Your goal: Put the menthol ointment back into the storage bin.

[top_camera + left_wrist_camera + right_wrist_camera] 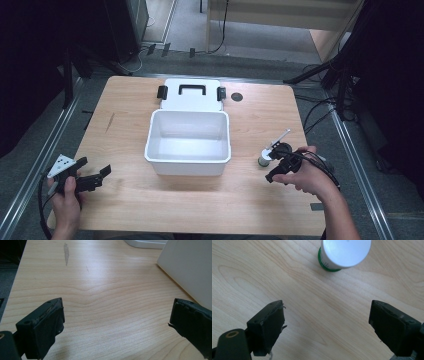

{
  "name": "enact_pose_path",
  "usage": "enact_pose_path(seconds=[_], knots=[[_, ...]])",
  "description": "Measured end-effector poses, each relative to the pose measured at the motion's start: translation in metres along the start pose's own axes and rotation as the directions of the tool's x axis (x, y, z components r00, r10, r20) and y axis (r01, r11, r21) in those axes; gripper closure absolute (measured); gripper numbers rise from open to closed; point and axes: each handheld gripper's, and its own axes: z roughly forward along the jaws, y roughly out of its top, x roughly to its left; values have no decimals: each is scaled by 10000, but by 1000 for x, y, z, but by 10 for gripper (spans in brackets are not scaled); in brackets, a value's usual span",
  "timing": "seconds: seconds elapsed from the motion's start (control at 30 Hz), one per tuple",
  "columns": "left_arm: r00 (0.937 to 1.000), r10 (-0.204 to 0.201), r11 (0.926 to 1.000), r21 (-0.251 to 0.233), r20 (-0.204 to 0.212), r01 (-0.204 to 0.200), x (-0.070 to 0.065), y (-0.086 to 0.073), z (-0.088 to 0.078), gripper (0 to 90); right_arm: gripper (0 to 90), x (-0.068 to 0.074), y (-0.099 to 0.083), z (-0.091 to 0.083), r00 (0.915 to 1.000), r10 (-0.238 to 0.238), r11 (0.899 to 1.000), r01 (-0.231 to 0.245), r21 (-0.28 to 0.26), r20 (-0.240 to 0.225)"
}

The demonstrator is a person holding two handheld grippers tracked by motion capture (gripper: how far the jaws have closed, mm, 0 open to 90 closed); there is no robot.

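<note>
- The wooden table [150,210] spans the middle of the high view, its bare boards taking up most of the lower half.
- The white bin [188,143] sits at centre frame, open and apparently empty; its lid [191,95] lies flat just behind it toward the top of the frame, handle up, probably set there to keep the opening free for loading.
- The left gripper [92,177] is in the lower left of the high view, held low over the table with its jaws spread wide and nothing between them; in the left gripper view the bin's white wall fills the upper right corner, so it seems parked beside the bin, waiting.
- The right gripper [276,162] is at lower right, jaws spread apart and empty, aimed at the small bottle.
- The small bottle [344,253], white-capped with a green band, stands upright at the top of the right gripper view, just beyond the jaws and not yet between them; its label is too blurred to read.
- A small dark disc [237,97] lies near the lid's right corner.
</note>
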Motion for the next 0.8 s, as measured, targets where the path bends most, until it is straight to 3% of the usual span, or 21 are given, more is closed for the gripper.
enact_pose_path(seconds=[0.07, 0.1, 0.27, 0.4, 0.8], knots=[[10000, -12, 10000, -12, 1, 12, 0, 0, 0, 2, 136, 0, 3, -1, 10000, -85, 10000, 85, -3, 36], [10000, -48, 10000, -59, -11, 48, 0, 0, -1, 3, 141, 1, 9, -2, 9994, -353, 9994, 353, -15, 48], [10000, -62, 9999, -85, 30, 62, 0, -1, -2, 2, 163, 0, 21, -3, 9990, -413, 9991, 414, 58, -153], [10000, -54, 10000, -65, 58, 55, 0, -1, -2, 3, 188, -4, 29, -2, 9984, -561, 9981, 560, 250, 9], [9998, -66, 10000, 24, 184, 65, 0, -1, -2, 3, 246, -16, 50, 9, 9995, -103, 9981, 120, 602, -286]])
